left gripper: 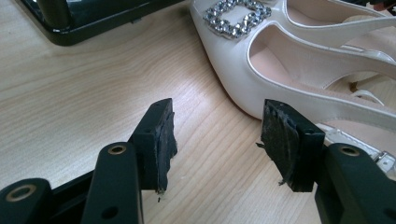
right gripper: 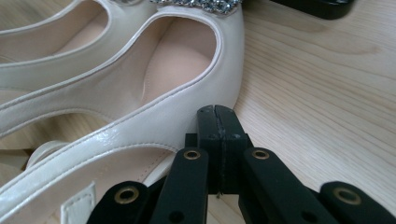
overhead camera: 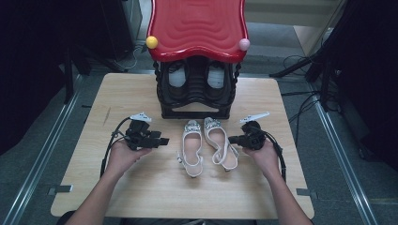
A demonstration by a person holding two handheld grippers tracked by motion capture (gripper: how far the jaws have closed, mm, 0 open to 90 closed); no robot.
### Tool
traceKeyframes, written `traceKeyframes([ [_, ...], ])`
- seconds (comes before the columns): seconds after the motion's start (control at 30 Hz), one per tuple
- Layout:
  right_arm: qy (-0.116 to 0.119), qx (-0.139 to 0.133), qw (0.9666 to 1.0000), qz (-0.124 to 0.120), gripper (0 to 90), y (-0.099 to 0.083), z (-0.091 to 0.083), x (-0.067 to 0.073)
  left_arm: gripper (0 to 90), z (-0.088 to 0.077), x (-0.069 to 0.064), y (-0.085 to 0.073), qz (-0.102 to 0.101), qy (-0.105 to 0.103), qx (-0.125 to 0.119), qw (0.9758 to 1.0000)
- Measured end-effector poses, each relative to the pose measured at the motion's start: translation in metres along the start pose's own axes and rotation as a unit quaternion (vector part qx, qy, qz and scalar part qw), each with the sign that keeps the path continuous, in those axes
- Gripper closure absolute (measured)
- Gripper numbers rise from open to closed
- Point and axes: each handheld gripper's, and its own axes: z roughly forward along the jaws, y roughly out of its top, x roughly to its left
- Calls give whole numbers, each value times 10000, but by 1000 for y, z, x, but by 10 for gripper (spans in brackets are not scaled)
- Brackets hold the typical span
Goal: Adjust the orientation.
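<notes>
Two cream slingback shoes with rhinestone buckles lie side by side mid-table, the left shoe (overhead camera: 191, 145) and the right shoe (overhead camera: 220, 143). My left gripper (overhead camera: 164, 140) lies level just left of the left shoe, pointing at it. In the left gripper view its jaws (left gripper: 217, 126) stand open over bare wood, with the left shoe (left gripper: 233, 74) just beyond the right-hand pad. My right gripper (overhead camera: 231, 139) points at the right shoe from the right. In the right gripper view it (right gripper: 218, 116) is shut with nothing between the pads, its tip close against the shoe's side (right gripper: 177, 70).
A black shoe rack (overhead camera: 195, 89) with a wavy red top (overhead camera: 197, 26) stands at the table's back middle, with pale shoes inside. A yellow ball (overhead camera: 151, 42) and a pink ball (overhead camera: 244, 44) sit on its front corners. The rack's base (left gripper: 93, 21) lies beyond my left jaws.
</notes>
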Motion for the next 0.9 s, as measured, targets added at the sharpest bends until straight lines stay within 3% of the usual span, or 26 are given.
traceKeyframes([
  [0.1,105,3,9999,-96,900,3,4,3,445,1,-1,-2,-5,7,8,10000],
  [0.23,-45,-60,10000,-47,900,8,9,3,499,5,-8,-3,-63,-25,49,10000],
  [0.33,-95,-163,9998,10,900,13,14,2,685,11,-15,-4,-96,-176,10,9998],
  [0.43,-118,-102,9999,16,900,16,17,2,774,22,-23,-4,-62,-235,119,9996],
  [0.57,-116,-73,9999,-33,900,18,18,4,794,35,-32,-5,3,-235,286,9993],
  [0.8,-55,-2,10000,-74,900,18,19,5,810,43,-40,-7,-16,-278,215,9994],
  [0.9,-19,9,9999,-119,900,19,20,6,821,44,-40,-9,-116,-422,191,9989],
])
